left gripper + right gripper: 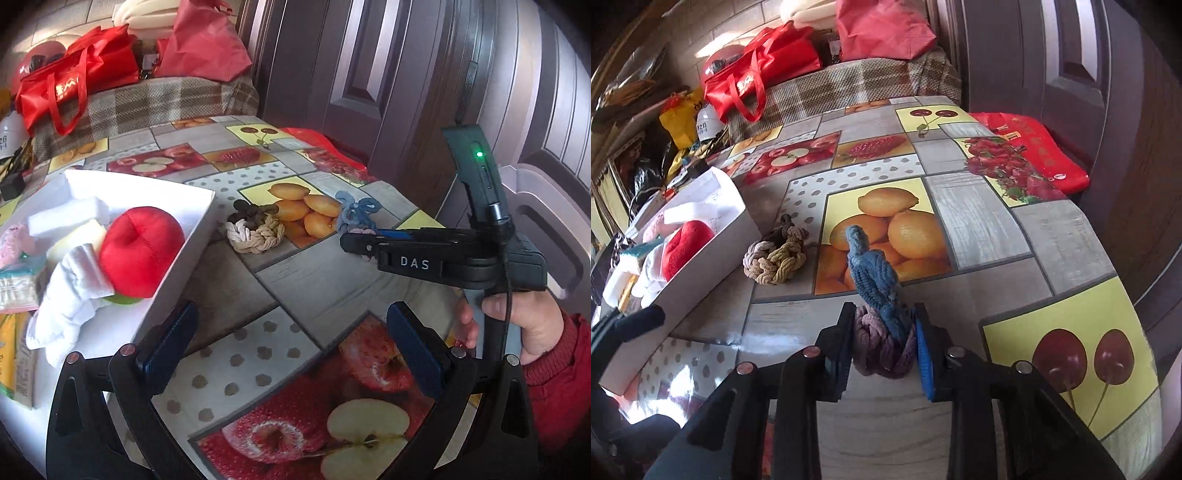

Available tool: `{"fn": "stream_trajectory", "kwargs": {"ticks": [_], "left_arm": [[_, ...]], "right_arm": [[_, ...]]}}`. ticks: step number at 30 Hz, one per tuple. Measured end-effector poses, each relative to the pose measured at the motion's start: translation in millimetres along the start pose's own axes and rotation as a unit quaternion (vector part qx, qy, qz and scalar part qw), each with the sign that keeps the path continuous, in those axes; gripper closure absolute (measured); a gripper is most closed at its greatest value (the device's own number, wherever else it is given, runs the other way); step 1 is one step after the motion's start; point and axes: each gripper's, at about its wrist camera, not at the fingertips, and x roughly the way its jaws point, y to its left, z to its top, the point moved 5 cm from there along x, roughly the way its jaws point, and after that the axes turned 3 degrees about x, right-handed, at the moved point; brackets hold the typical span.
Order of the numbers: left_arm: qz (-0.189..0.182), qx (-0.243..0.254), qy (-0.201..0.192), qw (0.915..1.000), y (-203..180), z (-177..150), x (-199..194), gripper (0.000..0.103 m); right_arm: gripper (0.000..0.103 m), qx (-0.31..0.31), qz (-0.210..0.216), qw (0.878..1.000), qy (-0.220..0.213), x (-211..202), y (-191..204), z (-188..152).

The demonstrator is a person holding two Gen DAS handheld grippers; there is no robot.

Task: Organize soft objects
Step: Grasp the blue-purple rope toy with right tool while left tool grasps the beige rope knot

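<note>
Right wrist view: right gripper (pixel 882 345) has its two pads clamped on the blue-and-purple rope knot (pixel 877 295), purple coil squeezed between the pads, blue end sticking out past the fingertips over the lemon print. Knot looks to be at tablecloth level; can't tell if it's lifted. Landmark for everything else: the white box (pixel 713 236). The clamped knot is well to the right of the box. Between them, just off the box's right wall, lies the beige-and-brown rope knot (pixel 777 254), loose on the fruit-print tablecloth (pixel 979 218), not touching the box. Inside the box: red plush apple (pixel 685 249) against the right wall, white cloth (pixel 652 275) beside it, pale foam blocks (pixel 68 214) behind, something pink (pixel 13 245) at the left edge, too blurred to name. Left wrist view: left gripper (pixel 291 334) has its fingers spread wide, nothing between them, hovering over the tablecloth just right of the box's near corner. Same view shows the right gripper side-on, held by a hand (pixel 524 325) in a red sleeve, well right of the box, tips at the blue knot. Beyond the box's far end: red tote bag (pixel 761 66) on a plaid-covered surface (pixel 849 85). Red flat bag (pixel 1034 147) is off the table's far right edge, opposite the box.
</note>
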Motion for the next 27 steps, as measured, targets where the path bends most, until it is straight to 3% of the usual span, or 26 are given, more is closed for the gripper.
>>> {"fn": "stream_trajectory", "kwargs": {"ticks": [5, 11, 18, 25, 27], "left_arm": [[0.043, 0.002, 0.02, 0.9989, -5.8, 16.5, 28.9, 0.001], [0.074, 0.003, 0.034, 0.9967, -0.4, 32.3, 54.6, 0.001], [0.051, 0.006, 0.025, 0.9984, -3.4, 37.0, 57.3, 0.001], [0.085, 0.029, 0.057, 0.9943, -4.9, 42.9, 78.2, 0.001], [0.093, 0.043, 0.069, 0.9923, -6.7, 44.2, 85.5, 0.006]], "right_arm": [[0.073, 0.061, 0.05, 0.997, -0.009, -5.9, -17.5, 1.0], [0.073, 0.086, 0.071, 0.994, -0.014, -8.0, -22.7, 2.6], [0.071, 0.103, 0.078, 0.991, -0.02, -9.4, -28.2, 3.2], [0.071, 0.108, 0.078, 0.991, -0.019, -8.9, -30.0, 2.7], [0.071, 0.11, 0.079, 0.991, -0.019, -8.7, -30.5, 2.7]]}}
